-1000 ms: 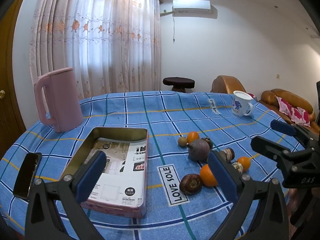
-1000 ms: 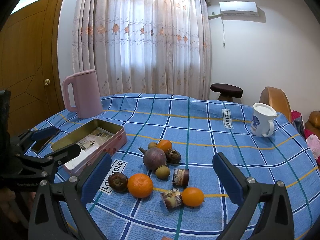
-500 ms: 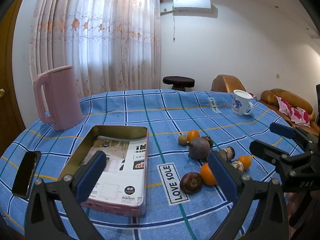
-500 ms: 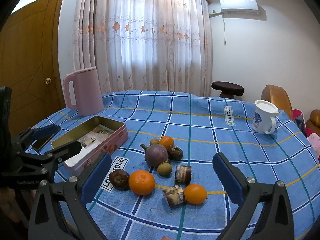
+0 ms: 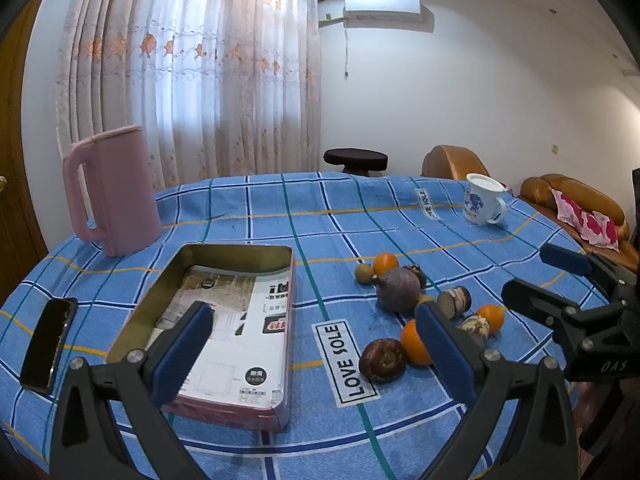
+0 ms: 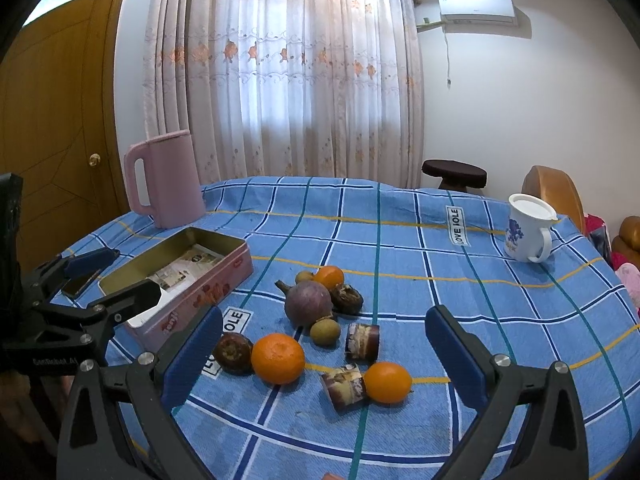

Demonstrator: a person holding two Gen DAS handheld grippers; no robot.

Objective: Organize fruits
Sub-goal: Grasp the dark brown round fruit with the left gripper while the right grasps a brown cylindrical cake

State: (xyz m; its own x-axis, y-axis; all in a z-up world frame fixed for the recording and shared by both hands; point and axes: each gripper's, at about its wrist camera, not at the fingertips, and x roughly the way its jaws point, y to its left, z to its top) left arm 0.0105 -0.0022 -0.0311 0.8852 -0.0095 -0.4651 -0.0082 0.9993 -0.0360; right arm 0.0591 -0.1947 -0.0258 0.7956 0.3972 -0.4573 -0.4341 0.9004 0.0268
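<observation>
Right wrist view: right gripper spread wide, nothing between its pads, held above the near table edge and facing the fruit cluster; left gripper likewise spread and empty, aimed roughly between the tin box and the fruit. Tin box open on the blue checked tablecloth, left of the fruit; only printed paper seen inside, no fruit. Fruit all loose on the cloth: large orange nearest, small orange to its right, a third orange at the back; purple round fruit mid-cluster; dark brown fruit just beside the large orange; two small tan fruits and two cut cylindrical pieces among them, kind uncertain. Pink jug, white mug and phone stand apart. Judgement: task at its start; nothing sorted yet; every piece left to move, presumably into the box.
</observation>
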